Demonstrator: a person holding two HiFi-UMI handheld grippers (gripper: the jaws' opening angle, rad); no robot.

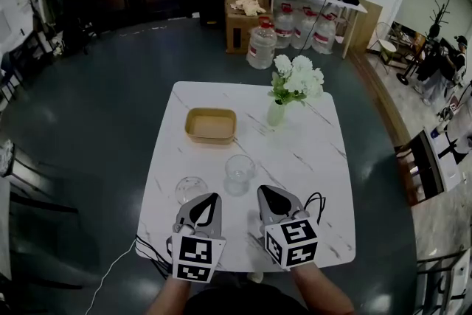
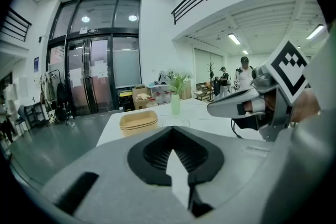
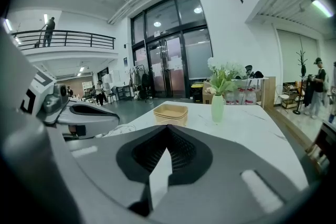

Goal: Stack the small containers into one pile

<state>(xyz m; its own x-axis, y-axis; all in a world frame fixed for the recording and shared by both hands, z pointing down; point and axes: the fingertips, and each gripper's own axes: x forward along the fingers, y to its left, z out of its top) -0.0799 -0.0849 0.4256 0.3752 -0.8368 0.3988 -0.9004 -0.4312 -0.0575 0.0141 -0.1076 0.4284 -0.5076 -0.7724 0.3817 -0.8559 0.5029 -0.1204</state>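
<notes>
Over the table (image 1: 317,158), left gripper (image 1: 214,198) and right gripper (image 1: 262,192) point forward.

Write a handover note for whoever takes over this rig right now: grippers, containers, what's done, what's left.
Left gripper: shut, empty, low over the near part of the table.
Right gripper: shut, empty, beside it.
Things: one clear container stands just ahead of the left gripper. A second clear container stands apart from it, nearer mid-table. The tan container sits farther back, with the flower vase to its right.
Done: the clear ones are not stacked.
Left: gather the containers into one pile.
</notes>
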